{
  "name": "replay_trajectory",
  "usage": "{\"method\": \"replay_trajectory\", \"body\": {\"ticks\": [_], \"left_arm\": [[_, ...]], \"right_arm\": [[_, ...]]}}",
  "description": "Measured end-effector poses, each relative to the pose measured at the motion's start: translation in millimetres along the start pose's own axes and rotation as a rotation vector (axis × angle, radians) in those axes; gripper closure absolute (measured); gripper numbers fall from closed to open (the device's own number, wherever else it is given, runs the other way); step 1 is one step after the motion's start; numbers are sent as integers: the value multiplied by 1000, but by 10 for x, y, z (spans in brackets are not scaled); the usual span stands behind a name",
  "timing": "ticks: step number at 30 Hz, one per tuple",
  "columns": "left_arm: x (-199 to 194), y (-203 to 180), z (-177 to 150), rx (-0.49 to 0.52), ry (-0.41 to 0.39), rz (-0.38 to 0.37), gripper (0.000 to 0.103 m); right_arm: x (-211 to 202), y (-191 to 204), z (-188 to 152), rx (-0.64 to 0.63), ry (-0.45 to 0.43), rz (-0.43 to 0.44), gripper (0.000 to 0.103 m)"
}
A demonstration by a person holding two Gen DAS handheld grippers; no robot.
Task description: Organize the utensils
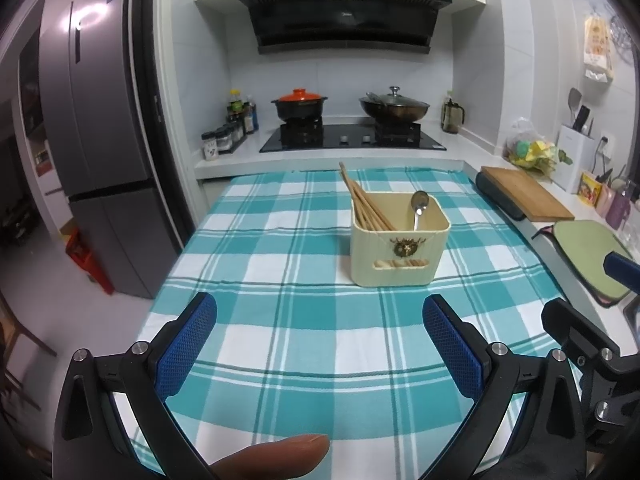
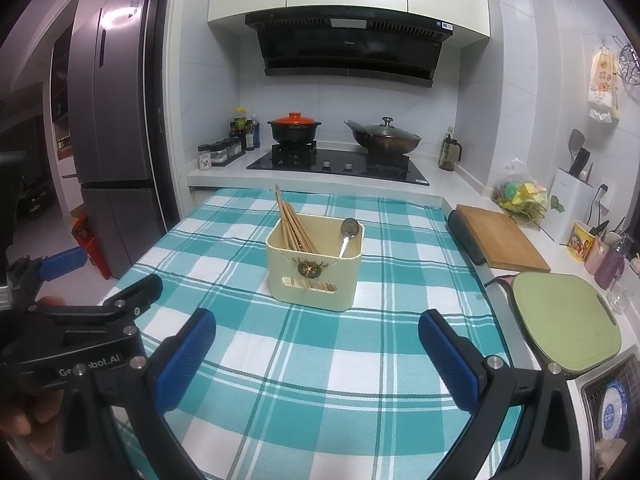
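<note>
Item: cream utensil holder (image 1: pixel 400 240), upright on teal-check cloth (image 1: pixel 280 320), at 12 o'clock of both grippers. Contents: chopsticks (image 1: pixel 366 200) leaning toward 11 o'clock; spoon (image 1: pixel 419 206), bowl up. Left gripper (image 1: pixel 320 344) & right gripper (image 2: pixel 316 356): jaws spread wide, nothing held, well short of holder.

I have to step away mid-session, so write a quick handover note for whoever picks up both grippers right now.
Left gripper: open, empty, hovering over the checked tablecloth.
Right gripper: open, empty, alongside it.
Cream utensil holder stands mid-table, with the wooden chopsticks leaning in its left side and the metal spoon bowl-up in its right.
Done: those utensils are in.
Left: no loose utensils visible on the cloth; check out of view.
</note>
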State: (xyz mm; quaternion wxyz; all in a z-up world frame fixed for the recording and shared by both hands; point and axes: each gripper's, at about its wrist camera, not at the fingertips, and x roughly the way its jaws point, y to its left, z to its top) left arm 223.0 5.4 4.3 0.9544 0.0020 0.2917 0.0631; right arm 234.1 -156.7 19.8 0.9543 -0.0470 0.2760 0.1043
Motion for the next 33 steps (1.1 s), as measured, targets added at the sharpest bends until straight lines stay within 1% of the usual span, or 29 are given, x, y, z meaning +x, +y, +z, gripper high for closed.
{"method": "replay_trajectory", "body": {"ticks": [25,29,33], "left_arm": [[41,-12,-5,-7,15,-5,0],[55,3,-16,-18,14,-27,0],[67,-1,-19,-9,5,-12,1]], "right_arm": [[13,21,-11,-1,7,2,0],[46,-5,-27,1,13,2,0],[80,-42,-41,7,20,-1,0]]}}
